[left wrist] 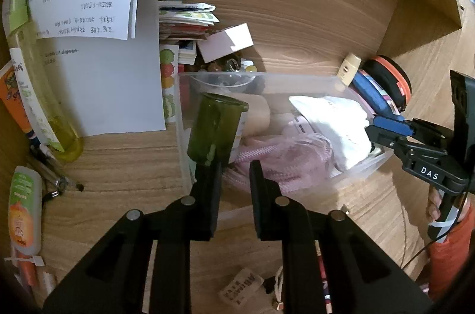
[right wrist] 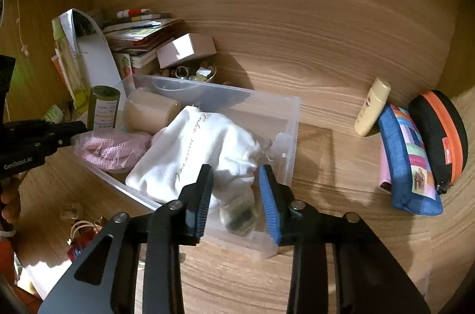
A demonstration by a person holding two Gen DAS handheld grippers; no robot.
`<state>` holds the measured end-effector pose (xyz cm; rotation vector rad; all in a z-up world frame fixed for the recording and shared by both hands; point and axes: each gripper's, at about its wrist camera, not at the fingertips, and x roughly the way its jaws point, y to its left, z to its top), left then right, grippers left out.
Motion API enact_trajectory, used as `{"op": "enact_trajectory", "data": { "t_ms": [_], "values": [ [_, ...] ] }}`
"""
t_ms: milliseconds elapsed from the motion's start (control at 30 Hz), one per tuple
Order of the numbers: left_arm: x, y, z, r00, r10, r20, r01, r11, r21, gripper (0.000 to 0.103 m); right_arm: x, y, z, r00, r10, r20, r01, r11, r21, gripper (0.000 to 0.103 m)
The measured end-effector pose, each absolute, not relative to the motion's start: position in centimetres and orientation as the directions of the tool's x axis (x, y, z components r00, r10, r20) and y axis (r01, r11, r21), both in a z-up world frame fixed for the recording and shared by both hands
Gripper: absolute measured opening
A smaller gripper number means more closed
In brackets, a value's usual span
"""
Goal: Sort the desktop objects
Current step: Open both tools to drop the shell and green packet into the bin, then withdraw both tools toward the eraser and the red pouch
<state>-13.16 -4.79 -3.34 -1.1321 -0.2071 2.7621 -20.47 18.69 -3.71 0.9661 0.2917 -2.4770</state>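
Left hand-held gripper (left wrist: 234, 177) beside upright green bottle (left wrist: 215, 130)

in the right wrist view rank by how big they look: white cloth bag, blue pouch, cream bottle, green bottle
1. white cloth bag
2. blue pouch
3. green bottle and cream bottle: these look alike in size, and they sit on opposite sides of the fisheye view, so I won't rank them.
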Motion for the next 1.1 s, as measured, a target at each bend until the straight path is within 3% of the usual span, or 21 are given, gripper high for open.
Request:
{"op": "enact_trajectory", "data": {
  "t_ms": [100,267,367,533,833,1100],
  "values": [
    [-12.7,-4.7,-3.1,-0.709,0.188,-0.679,-0.088,-0.98,-0.18,0.017,-20.1,18.9,-3.6,-0.649,-0.343,-0.679,0.486,-0.874,-0.023,0.034],
    [-11.4,-4.6,-2.1,-0.734,0.179,-0.655,-0.087,-0.982,-0.171,0.029,-18.6,18.9,-2.8,-0.667,-0.357,-0.654,0.49,-0.872,-0.024,0.048],
    [-10.6,-4.6,-1.6,-0.744,0.174,-0.645,-0.087,-0.982,-0.165,0.032,-17.5,18.6,-2.3,-0.677,-0.367,-0.638,0.499,-0.866,-0.033,0.051],
    [-8.7,-4.7,-0.7,-0.771,0.154,-0.617,-0.077,-0.986,-0.149,0.046,-15.4,18.2,-1.8,-0.675,-0.399,-0.621,0.525,-0.851,-0.024,0.061],
    [-5.9,-5.2,-1.4,-0.775,0.099,-0.624,-0.043,-0.994,-0.104,0.068,-10.9,15.8,-3.5,-0.589,-0.49,-0.642,0.629,-0.777,0.016,0.061],
    [-4.2,-6.6,-4.2,-0.728,0.04,-0.684,0.018,-0.997,-0.077,0.071,-8.2,13.9,-6.8,-0.497,-0.526,-0.69,0.694,-0.719,0.048,0.061]
  ]
}}
